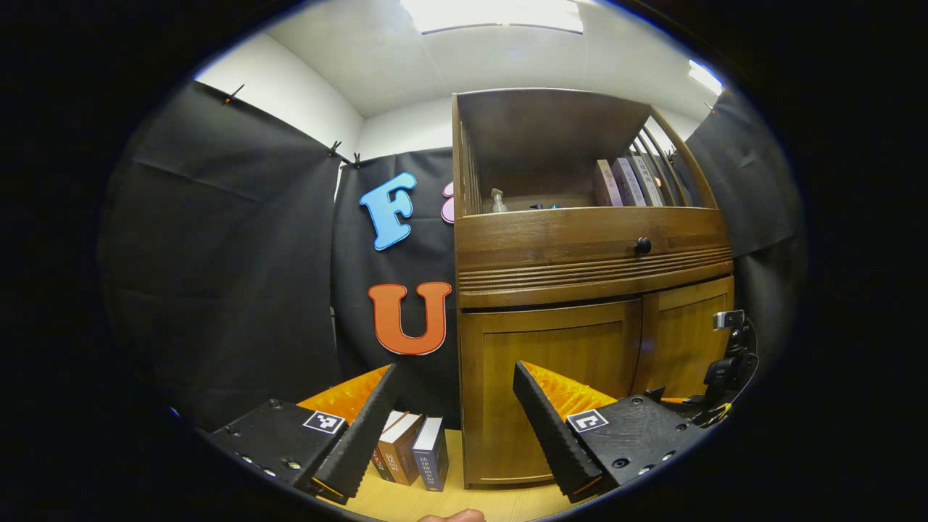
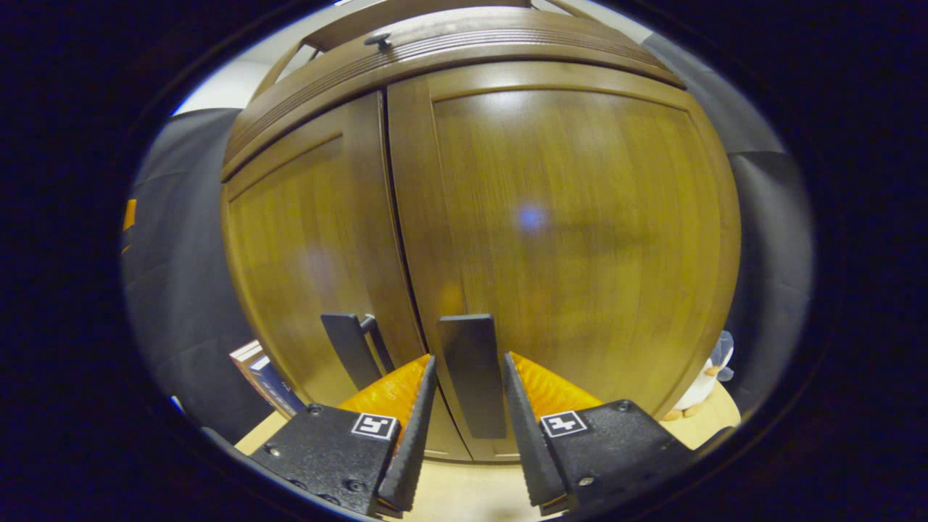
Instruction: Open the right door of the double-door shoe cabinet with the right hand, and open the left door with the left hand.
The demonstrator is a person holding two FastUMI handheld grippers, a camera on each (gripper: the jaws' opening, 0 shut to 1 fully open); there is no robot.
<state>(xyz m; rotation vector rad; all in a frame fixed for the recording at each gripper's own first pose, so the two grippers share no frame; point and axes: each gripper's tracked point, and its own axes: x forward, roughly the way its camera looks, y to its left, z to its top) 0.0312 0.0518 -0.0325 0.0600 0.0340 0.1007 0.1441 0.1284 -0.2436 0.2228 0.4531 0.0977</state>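
The wooden shoe cabinet (image 1: pixel 587 290) stands on the right in the left gripper view. Its left door (image 1: pixel 551 377) and right door (image 1: pixel 685 341) are both shut. My left gripper (image 1: pixel 455 377) is open and empty, well back from the left door. In the right gripper view the right door (image 2: pixel 565 232) is very close. Its black bar handle (image 2: pixel 471 373) stands between the fingers of my right gripper (image 2: pixel 469 359), with a thin gap on each side. The left door's handle (image 2: pixel 351 348) sits just to the left. My right gripper (image 1: pixel 732 355) also shows by the right door.
A drawer with a black knob (image 1: pixel 642 246) runs above the doors. An open shelf above it holds books (image 1: pixel 627 181) and a pump bottle (image 1: pixel 497 201). Books (image 1: pixel 409 449) stand on the floor left of the cabinet. A small toy (image 2: pixel 707 384) sits at its right.
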